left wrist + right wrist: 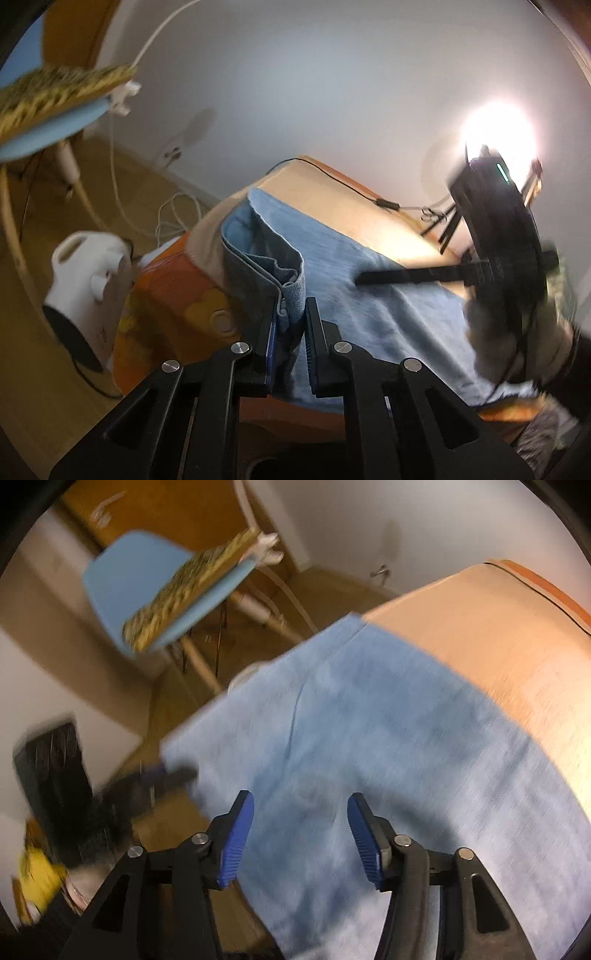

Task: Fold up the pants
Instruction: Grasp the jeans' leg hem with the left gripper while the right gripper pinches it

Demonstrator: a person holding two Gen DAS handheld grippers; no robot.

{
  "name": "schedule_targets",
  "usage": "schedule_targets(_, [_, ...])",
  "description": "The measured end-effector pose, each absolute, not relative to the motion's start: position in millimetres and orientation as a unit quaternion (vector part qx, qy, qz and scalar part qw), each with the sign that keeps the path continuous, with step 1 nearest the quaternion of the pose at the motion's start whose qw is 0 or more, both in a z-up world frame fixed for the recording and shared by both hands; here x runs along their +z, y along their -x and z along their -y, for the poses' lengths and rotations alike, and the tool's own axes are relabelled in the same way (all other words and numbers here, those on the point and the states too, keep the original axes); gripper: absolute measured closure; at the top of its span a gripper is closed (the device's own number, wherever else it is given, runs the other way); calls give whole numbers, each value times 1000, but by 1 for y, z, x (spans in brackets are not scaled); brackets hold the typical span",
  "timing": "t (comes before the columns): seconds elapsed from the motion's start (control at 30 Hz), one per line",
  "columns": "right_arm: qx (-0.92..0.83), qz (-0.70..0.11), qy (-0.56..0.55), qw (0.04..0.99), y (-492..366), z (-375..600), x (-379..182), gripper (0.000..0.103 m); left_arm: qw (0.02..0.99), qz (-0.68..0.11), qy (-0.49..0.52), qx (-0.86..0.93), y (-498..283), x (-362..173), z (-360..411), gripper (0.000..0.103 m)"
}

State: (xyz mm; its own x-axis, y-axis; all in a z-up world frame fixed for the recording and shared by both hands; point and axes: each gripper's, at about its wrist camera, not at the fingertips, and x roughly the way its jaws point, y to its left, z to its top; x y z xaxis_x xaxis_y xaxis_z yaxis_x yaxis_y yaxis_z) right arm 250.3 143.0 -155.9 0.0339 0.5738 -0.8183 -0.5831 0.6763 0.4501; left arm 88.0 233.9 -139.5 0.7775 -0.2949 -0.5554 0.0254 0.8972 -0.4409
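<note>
Now lifting the pants' edge for a fold.
We pinch a bunched hem of the blue pants (369, 295) in our left gripper (290, 325), raised off the table (343, 206); our right gripper (301, 834) hovers over them, jaws spread, empty, likely ready to steady the cloth.

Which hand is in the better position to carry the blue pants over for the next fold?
Left. The left tongs are already shut on a bunched edge of the blue pants, lifted off the table. The right tongs are open above the flat cloth, gripping nothing.
</note>
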Motion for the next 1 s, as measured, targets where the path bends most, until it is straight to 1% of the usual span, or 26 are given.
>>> schedule_targets(0.13, [398,-567,-23,721,-282,-156,-146,42,922,-324,185,-103,-91,-142,-222,91])
schedule_targets(0.17, [399,-568,-26,719,-287,-160,-145,41,922,-326,179,-106,-93,-143,-219,91])
schedule_targets(0.2, [401,-571,-27,716,-293,-168,-143,37,923,-327,173,-107,-93,-143,-217,91])
schedule_targets(0.27, [401,-576,-22,712,-301,-182,-144,36,924,-327,164,-110,-94,-143,-212,91])
schedule_targets(0.43, [395,-595,42,699,-306,-224,-155,36,924,-330,155,-119,-96,-146,-205,91])
schedule_targets(0.63, [380,-594,114,699,-303,-257,-165,37,930,-326,131,-112,-95,-145,-198,91])
schedule_targets(0.67, [374,-594,125,701,-304,-261,-168,48,931,-324,130,-107,-94,-145,-197,91])
schedule_targets(0.7, [366,-598,132,701,-305,-264,-171,65,933,-321,130,-98,-92,-146,-198,91])
schedule_targets(0.77, [357,-617,127,690,-309,-266,-181,72,936,-322,123,-75,-91,-148,-199,90])
schedule_targets(0.8, [355,-621,121,688,-310,-266,-183,74,937,-323,116,-61,-91,-150,-199,88])
schedule_targets(0.83, [354,-623,117,688,-311,-267,-185,75,938,-326,106,-44,-91,-151,-198,85])
schedule_targets(0.9, [355,-626,106,686,-313,-265,-188,82,937,-337,89,-14,-92,-156,-198,75])
schedule_targets(0.97, [359,-629,91,683,-314,-263,-189,87,934,-343,98,-6,-94,-161,-203,74])
schedule_targets(1.0, [360,-629,86,684,-314,-263,-190,87,932,-345,110,-8,-96,-163,-208,73])
